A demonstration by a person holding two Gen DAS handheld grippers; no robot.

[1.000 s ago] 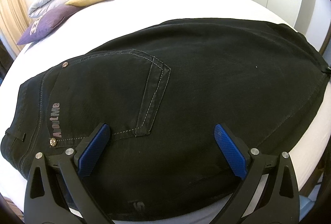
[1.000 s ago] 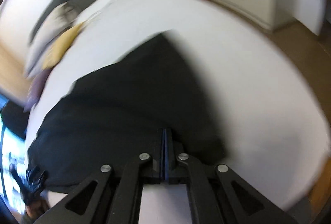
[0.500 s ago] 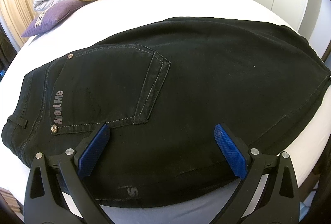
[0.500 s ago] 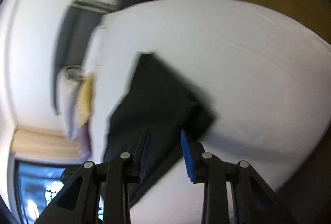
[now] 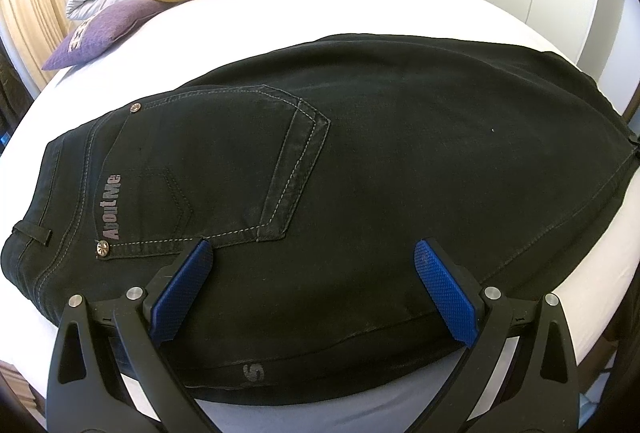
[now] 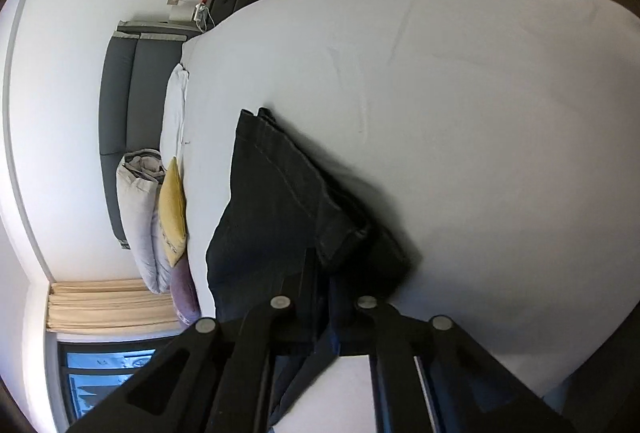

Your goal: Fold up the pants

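A: Where do the pants (image 5: 360,153) lie?

B: Flat on the bed (image 5: 360,5), already doubled leg on leg, directly ahead of and under the left tongs (image 5: 312,285), which hang spread wide and hold nothing. The back pocket (image 5: 224,169) sits just beyond the left blue pad.

A: And the right tongs (image 6: 324,297)?

B: Pinched close on the hem end of the pants; the dark cloth bunches up between the fingers, so I judge them gripping it.

A: How should the fold go?

B: I'd carry the hem end in a smooth arc toward the waistband, keeping both layers together, while the left tongs pin the seat so nothing slides on the sheet. Line up the edges before letting go.

A: Any writing?

B: "AboutMe" in grey along the pocket edge, ahead of the left pad. Nearer, between the pads, a faint mark like an "S" or "5".
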